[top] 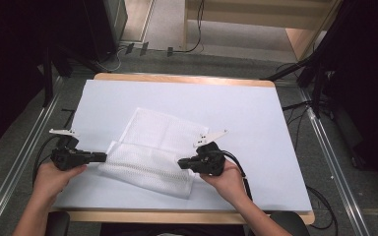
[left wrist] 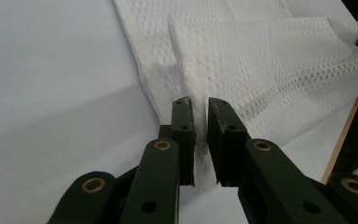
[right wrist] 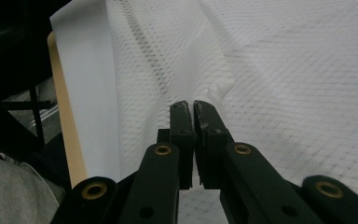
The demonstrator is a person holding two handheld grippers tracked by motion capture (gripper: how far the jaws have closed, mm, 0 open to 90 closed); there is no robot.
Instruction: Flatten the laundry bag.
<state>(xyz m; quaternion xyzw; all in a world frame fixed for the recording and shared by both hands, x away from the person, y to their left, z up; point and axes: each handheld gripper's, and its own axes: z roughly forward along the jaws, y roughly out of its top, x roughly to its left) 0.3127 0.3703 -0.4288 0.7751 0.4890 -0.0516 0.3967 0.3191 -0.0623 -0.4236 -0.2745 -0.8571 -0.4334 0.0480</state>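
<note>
A white mesh cloth (top: 153,141) lies folded on the white-covered table (top: 248,110), its front part doubled over. My left gripper (top: 103,157) is at the cloth's left edge. In the left gripper view its jaws (left wrist: 199,101) stand nearly together, with the raised edge of the mesh cloth (left wrist: 270,60) pinched between them. My right gripper (top: 181,163) is at the right end of the front fold. In the right gripper view its jaws (right wrist: 189,105) are shut on a bunched-up ridge of the mesh cloth (right wrist: 284,70). A hand holds each gripper.
The table's wooden rim (top: 187,78) shows at the back and along the front. Metal rails (top: 27,147) run on the floor on both sides. Dark stands (top: 320,83) and cables (top: 197,29) lie beyond the table.
</note>
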